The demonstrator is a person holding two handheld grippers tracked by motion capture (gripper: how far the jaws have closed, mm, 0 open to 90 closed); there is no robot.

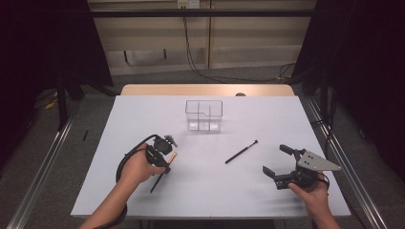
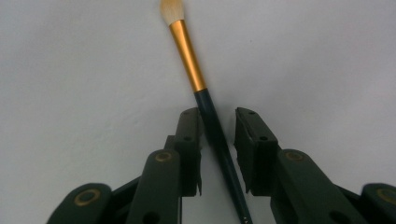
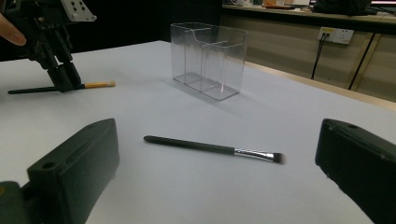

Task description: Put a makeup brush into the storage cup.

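Note:
A makeup brush with a gold ferrule, pale bristles and a dark handle (image 2: 187, 51) lies flat on the white table (image 1: 143, 119). My left gripper (image 2: 218, 120) points down over it with its jaws on either side of the handle. The left jaw touches the handle and a gap shows at the right jaw, so it is open. In the high view this gripper (image 1: 161, 161) is at the front left. A thin black brush (image 1: 241, 151) lies near the middle right. My right gripper (image 1: 277, 160) stands wide open just right of it, holding nothing; its own view has the black brush (image 3: 201, 146) ahead of the jaws.
A clear plastic organiser with compartments (image 1: 204, 115) stands upright at the back middle of the table, also seen as the clear organiser (image 3: 210, 60). The table's wooden far edge (image 1: 205, 89) lies behind it. Metal rails run along both sides.

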